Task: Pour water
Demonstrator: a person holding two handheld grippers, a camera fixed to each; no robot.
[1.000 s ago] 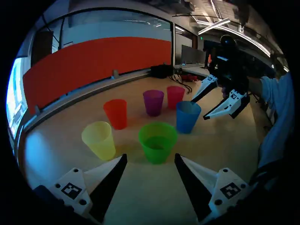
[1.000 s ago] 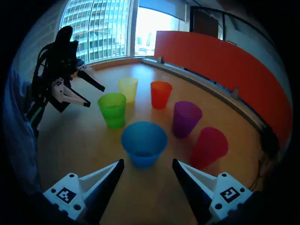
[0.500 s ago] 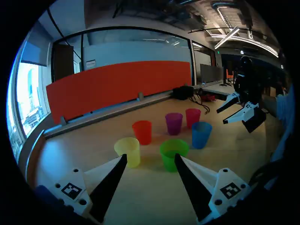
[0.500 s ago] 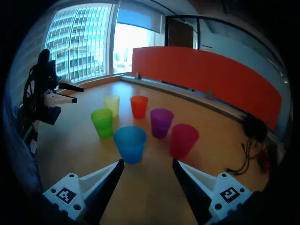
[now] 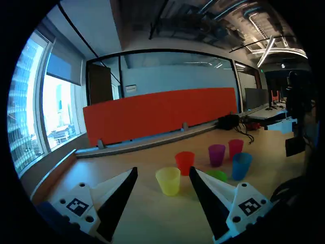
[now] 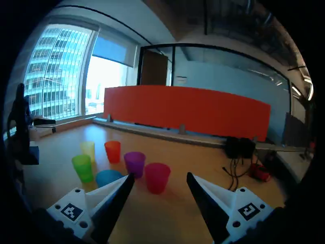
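Left gripper view: the left gripper (image 5: 162, 168) is held above the table (image 5: 158, 221), fingers spread wide apart, nothing between them. Six plastic cups stand upright on the table in a loose cluster ahead. The yellow cup (image 5: 168, 181) is nearest, seen between the fingertips. The orange cup (image 5: 185, 162) stands just behind it. To the right are the purple cup (image 5: 216, 154), the pink cup (image 5: 235, 147) and the blue cup (image 5: 241, 165). The green cup (image 5: 218, 175) is partly hidden behind one finger. Whether any cup holds water cannot be told. An orange partition (image 5: 162, 114) runs along the table's far edge.

Right gripper view: the right gripper (image 6: 160, 175) is likewise spread wide and holds nothing. The pink cup (image 6: 157, 177) is nearest, between the fingertips, and the blue cup (image 6: 106, 177) sits partly behind one finger. Black cables (image 6: 237, 148) lie on the table, well apart from the cups.
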